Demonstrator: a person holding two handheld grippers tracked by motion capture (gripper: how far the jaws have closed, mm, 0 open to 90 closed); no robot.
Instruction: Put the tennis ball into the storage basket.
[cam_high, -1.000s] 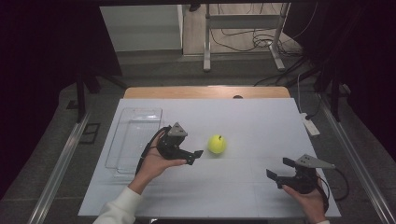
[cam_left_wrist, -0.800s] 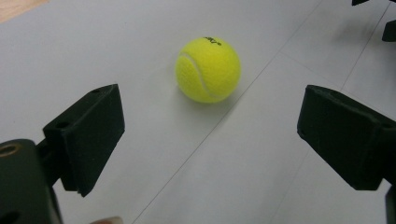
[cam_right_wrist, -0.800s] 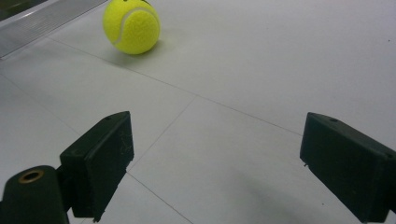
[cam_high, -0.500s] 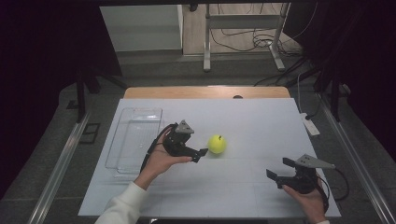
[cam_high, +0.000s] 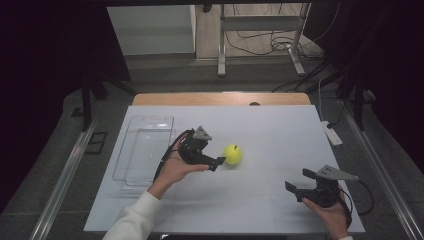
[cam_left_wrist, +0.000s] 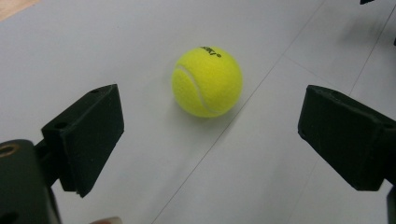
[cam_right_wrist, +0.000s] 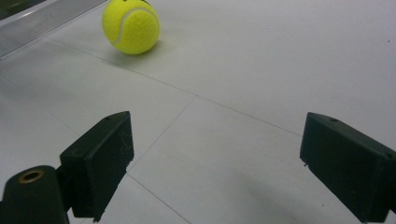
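High view: we see the tennis ball (cam_high: 232, 154) resting on the white tabletop (cam_high: 270, 130) near its middle, with the left gripper (cam_high: 216, 162) just beside it on the ball's left and the clear tray (cam_high: 145, 150) farther left again. The right gripper (cam_high: 298, 186) sits well apart, near the tabletop's right front corner, so we judge the left hand the nearer one for the pickup.

Left gripper view: the ball (cam_left_wrist: 207, 81) lies straight ahead of the fingers (cam_left_wrist: 88, 135) and between their lines, not yet between the pads. Fingers spread wide, gripping nothing. A ball has no long axis, so we think any approach angle serves.

Right gripper view: fingers (cam_right_wrist: 100, 161) likewise wide apart and empty; ball (cam_right_wrist: 131, 26) far off, upper left.

Ball: yellow-green felt, white seam, small dark print on top.
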